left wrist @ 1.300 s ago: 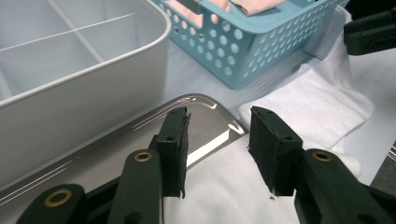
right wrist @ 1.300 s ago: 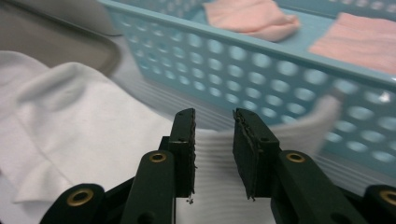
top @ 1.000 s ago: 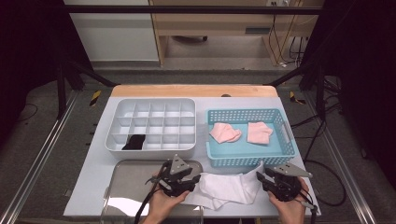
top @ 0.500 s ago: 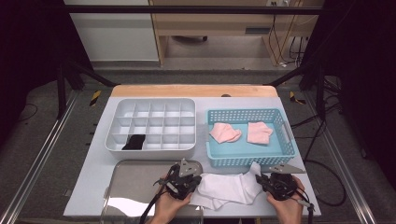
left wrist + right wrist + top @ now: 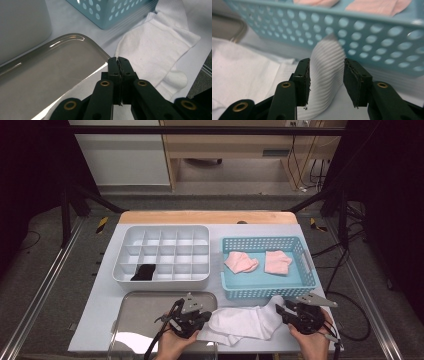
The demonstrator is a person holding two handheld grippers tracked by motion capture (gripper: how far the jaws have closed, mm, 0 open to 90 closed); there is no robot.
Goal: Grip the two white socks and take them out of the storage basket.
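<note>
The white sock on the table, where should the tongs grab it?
Probably the ribbed cuff of the white sock. It sticks up between the open jaws of the right tongs, just in front of the blue basket, so a pinch from the near right side fits. The rest lies flat and rumpled, harder to pinch. The left tongs are shut.

A white sock [image 5: 243, 322] of soft ribbed cloth lies at lower centre. The tray [image 5: 145, 312] beside it looks like glossy metal. The blue basket [image 5: 260, 291] is smooth perforated plastic; the tabletop [image 5: 102, 307] is matt.
</note>
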